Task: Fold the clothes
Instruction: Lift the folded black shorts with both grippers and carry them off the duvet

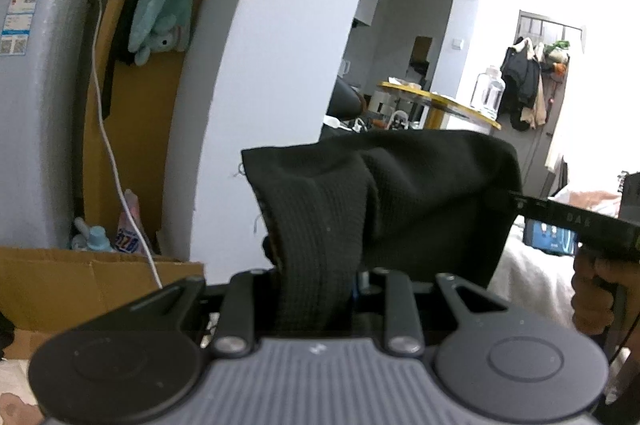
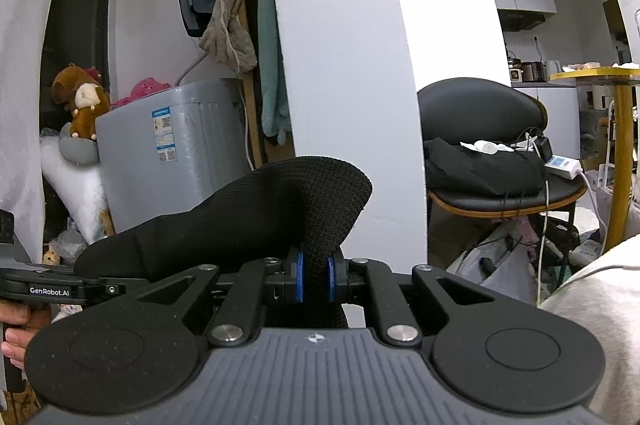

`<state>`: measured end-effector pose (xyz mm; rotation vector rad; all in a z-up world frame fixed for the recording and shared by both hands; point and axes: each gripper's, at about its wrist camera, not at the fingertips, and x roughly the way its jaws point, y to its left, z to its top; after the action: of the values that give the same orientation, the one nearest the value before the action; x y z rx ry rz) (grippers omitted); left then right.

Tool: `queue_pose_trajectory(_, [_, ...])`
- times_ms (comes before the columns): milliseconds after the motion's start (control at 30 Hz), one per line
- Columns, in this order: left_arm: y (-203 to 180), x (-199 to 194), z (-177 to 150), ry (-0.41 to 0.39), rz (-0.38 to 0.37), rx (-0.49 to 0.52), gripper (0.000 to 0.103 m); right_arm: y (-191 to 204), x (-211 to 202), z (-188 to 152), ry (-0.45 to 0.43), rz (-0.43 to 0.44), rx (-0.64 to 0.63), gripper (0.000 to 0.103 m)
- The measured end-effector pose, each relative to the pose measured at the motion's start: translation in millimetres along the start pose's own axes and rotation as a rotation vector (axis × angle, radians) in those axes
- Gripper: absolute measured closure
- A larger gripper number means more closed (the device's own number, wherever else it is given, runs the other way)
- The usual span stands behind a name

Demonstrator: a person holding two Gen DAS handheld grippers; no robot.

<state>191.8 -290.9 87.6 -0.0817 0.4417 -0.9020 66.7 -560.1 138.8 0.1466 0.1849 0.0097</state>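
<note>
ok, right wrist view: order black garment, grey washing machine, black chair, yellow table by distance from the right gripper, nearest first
1. Black garment: clamped in the right gripper, centre.
2. Black chair: right of the white pillar.
3. Grey washing machine: left, behind the pillar; too close to call against the chair.
4. Yellow table: far right, beyond the chair.

White bed (image 1: 532, 277) bears a lit tablet (image 1: 550, 239).
</note>
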Motion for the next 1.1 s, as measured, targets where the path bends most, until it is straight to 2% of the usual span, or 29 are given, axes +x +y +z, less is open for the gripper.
queue_pose_trajectory(267, [-12, 29, -28, -0.013, 0.015, -0.003, 0.075, -24, 2, -17, 0.029, -0.041, -0.018, 0.091])
queue_pose_trajectory(433, [-13, 53, -60, -0.016, 0.019, -0.027, 0.075, -37, 8, -35, 0.043, -0.07, -0.024, 0.091])
queue_pose_trajectory(533, [-15, 65, -78, -0.01, 0.031, -0.008, 0.075, -44, 14, -50, 0.061, -0.087, -0.045, 0.091])
queue_pose_trajectory(633, [-11, 75, -96, -0.01, 0.026, -0.045, 0.075, -48, 20, -63, 0.077, -0.106, -0.067, 0.091])
queue_pose_trajectory(800, [-11, 86, -124, -0.027, 0.057, -0.068, 0.075, -54, 29, -85, 0.098, -0.121, -0.101, 0.091])
queue_pose_trajectory(933, [-17, 97, -140, -0.039, 0.09, -0.095, 0.075, -57, 36, -99, 0.106, -0.139, -0.129, 0.091])
queue_pose_trajectory(1100, [-20, 114, -156, -0.051, 0.09, -0.095, 0.075, -68, 48, -115, 0.102, -0.18, -0.141, 0.091])
